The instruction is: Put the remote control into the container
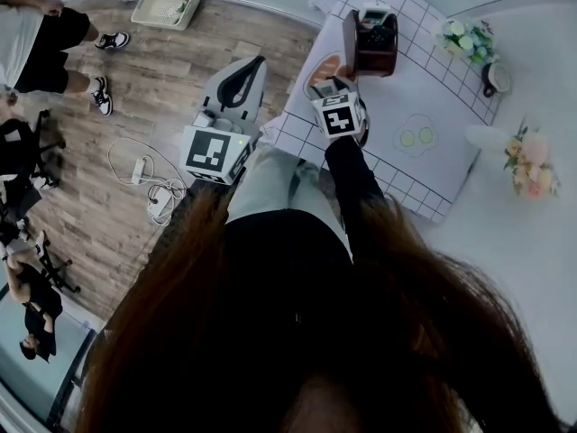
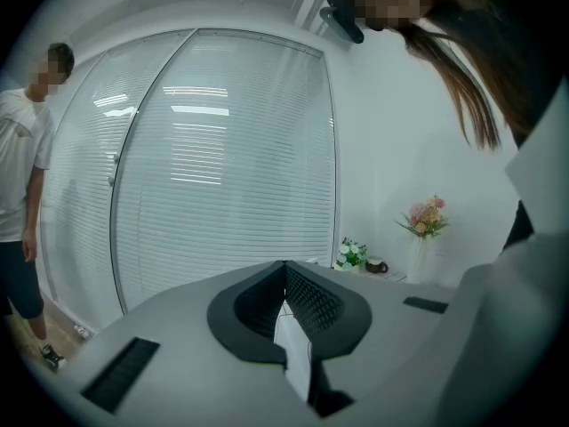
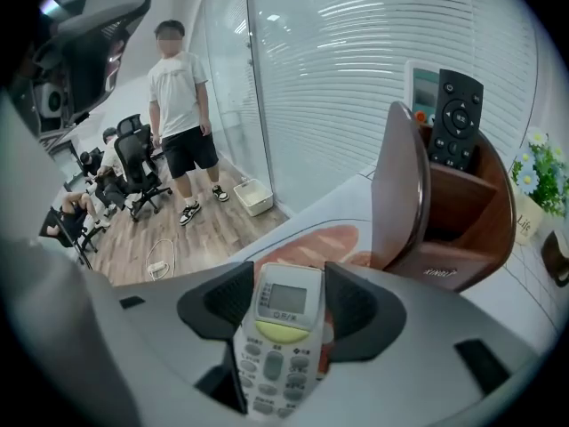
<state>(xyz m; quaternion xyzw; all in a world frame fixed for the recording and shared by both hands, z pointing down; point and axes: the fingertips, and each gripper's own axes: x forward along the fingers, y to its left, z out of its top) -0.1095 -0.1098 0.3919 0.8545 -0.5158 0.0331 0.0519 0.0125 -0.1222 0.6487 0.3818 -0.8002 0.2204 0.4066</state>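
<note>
A white remote control [image 3: 277, 327] with a small screen and a yellow-green button sits between the jaws of my right gripper [image 3: 283, 283], which is shut on it. The gripper [image 1: 332, 81] hovers over the checked cloth just left of the brown wooden container [image 1: 371, 45]. In the right gripper view the container [image 3: 436, 212] stands close ahead on the right, holding a black remote [image 3: 455, 118] and a white remote [image 3: 420, 87] upright. My left gripper [image 1: 238, 81] hangs off the table's left side over the floor, shut on nothing, pointing at a blind-covered window [image 2: 222, 149].
On the table are a checked cloth [image 1: 433, 88] with an egg print [image 1: 415, 137], a small flower pot [image 1: 464, 39], a cup [image 1: 495, 78] and a vase of flowers [image 1: 527, 162]. A power strip [image 1: 140, 170], a white basket [image 1: 165, 7], office chairs and standing people occupy the floor at left.
</note>
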